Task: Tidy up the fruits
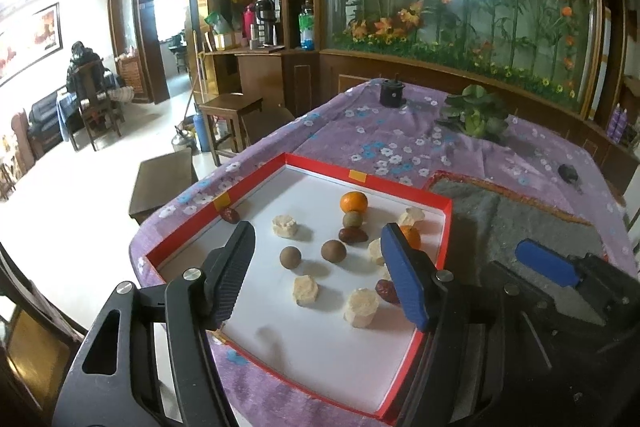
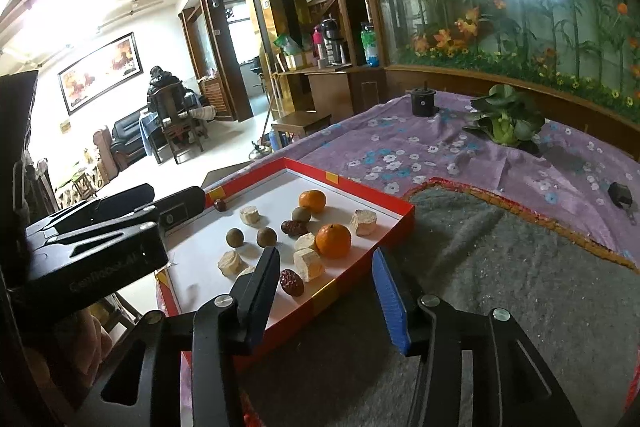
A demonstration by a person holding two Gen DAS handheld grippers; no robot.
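A red-rimmed tray (image 1: 320,169) with a white floor lies on the table. In it are two oranges (image 1: 353,202) (image 2: 333,240), brown round fruits (image 1: 333,250), dark red dates (image 1: 353,235) and several pale chunks (image 1: 305,290). My left gripper (image 1: 318,230) hovers open above the tray's near part, and nothing is gripped between its fingers. My right gripper (image 2: 325,254) is open too and empty, above the tray's right rim (image 2: 360,261) and the grey mat. In the left wrist view its blue finger (image 1: 544,263) shows at the right.
A grey mat (image 2: 500,267) lies right of the tray on a purple flowered cloth (image 2: 400,151). Farther back stand a leafy vegetable (image 2: 506,125), a black cylinder (image 2: 424,103) and a small dark object (image 2: 619,193). Wooden stools (image 1: 230,115) stand beside the table's left edge.
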